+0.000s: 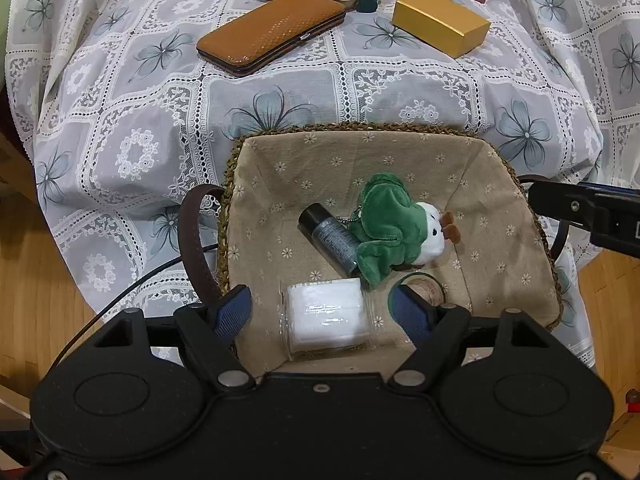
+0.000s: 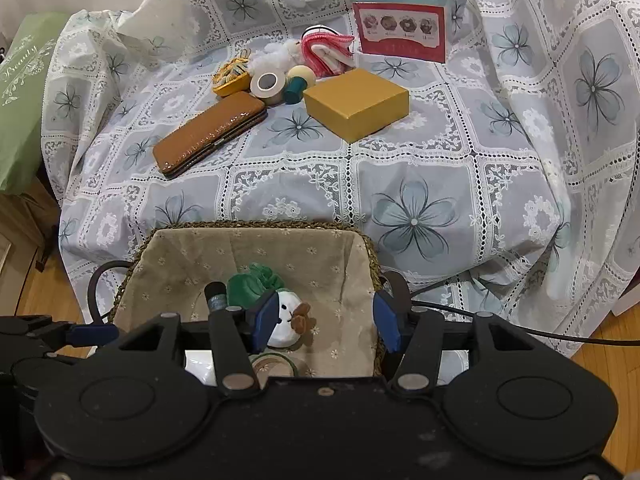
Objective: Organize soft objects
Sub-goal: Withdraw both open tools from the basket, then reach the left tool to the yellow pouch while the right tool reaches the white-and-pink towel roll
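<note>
Both tongs hang over the basket and both grip nothing. Your left gripper (image 1: 322,314) stands wide, its 2 blue pads on either side of the white wrapped pack (image 1: 328,314) without touching it. Your right gripper (image 2: 326,322) stands at a middle width; in its own view the left pad (image 2: 266,322) covers part of the plush toy, but I cannot see that it presses on it, and the other pad is well apart from it.

Under everything you have the lace cloth with grey-blue flowers (image 2: 414,222), which is draped over the whole surface. On it, at the near edge, sits the woven basket with beige flowered lining (image 1: 320,160); it has 2 dark handles. Well behind it on the cloth lie the gold box (image 2: 356,104) and the long brown case (image 2: 210,136), near each other, and at the back stands the red box with pictures (image 2: 400,32).

Inside the basket you can see the green and white plush toy (image 1: 394,228) near the middle. It lies partly over the dark cylinder (image 1: 330,236), which is tilted on the lining. The white pack is at the near wall, and a green-rimmed tape roll (image 1: 424,284) is just beside it. At the back of the cloth there are also a pink and white soft thing (image 2: 326,52), a white fluffy thing (image 2: 276,58) and a beige tape roll (image 2: 268,86), close together.
</note>
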`<state>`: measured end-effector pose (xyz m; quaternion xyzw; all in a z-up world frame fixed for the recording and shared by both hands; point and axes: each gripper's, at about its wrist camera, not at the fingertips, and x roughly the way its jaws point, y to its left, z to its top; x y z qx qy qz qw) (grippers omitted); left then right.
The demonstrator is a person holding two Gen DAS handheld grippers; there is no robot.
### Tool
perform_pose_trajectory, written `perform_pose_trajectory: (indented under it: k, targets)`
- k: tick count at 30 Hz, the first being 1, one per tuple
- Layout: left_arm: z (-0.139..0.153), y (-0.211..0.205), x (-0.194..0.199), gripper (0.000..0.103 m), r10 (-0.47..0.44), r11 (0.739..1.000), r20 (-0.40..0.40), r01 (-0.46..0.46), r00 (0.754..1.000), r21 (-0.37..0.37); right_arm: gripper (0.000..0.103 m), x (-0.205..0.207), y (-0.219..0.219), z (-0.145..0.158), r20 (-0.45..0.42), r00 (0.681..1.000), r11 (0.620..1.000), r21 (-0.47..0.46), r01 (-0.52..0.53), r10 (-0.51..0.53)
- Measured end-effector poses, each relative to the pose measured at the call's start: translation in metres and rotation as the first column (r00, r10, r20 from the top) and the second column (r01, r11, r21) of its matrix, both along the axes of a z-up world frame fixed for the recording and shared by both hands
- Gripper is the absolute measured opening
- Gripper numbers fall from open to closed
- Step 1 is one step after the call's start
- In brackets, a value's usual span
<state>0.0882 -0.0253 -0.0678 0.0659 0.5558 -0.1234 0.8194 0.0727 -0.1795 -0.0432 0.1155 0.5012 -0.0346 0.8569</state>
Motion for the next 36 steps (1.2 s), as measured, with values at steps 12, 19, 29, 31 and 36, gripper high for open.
perform_pose_trajectory:
  k: [12, 19, 29, 31, 36]
  targets:
    - [0.011, 0.000, 0.013, 0.075, 0.005, 1.000, 0.034, -0.004, 0.999, -0.016, 0.054, 0.012, 0.001, -0.003, -0.009, 1.000, 1.000, -0.005, -0.010, 0.010]
    - [0.023, 0.001, 0.036, 0.075, 0.014, 1.000, 0.088, -0.013, 0.996, -0.010, 0.056, 0.032, -0.005, -0.001, 0.010, 1.000, 1.000, -0.028, -0.002, 0.002]
    - [0.034, 0.003, 0.079, 0.080, 0.044, 0.999, 0.167, -0.046, 0.985, 0.006, 0.058, 0.076, -0.018, 0.009, 0.066, 0.998, 0.998, -0.064, 0.014, -0.009]
    - [0.034, 0.003, 0.089, 0.080, 0.050, 0.999, 0.177, -0.053, 0.983, 0.009, 0.058, 0.087, -0.020, 0.010, 0.080, 0.997, 0.997, -0.072, 0.015, -0.009]
    - [0.035, 0.002, 0.115, 0.080, 0.066, 0.997, 0.198, -0.071, 0.978, 0.016, 0.059, 0.117, -0.023, 0.011, 0.109, 0.994, 0.995, -0.097, 0.001, 0.010]
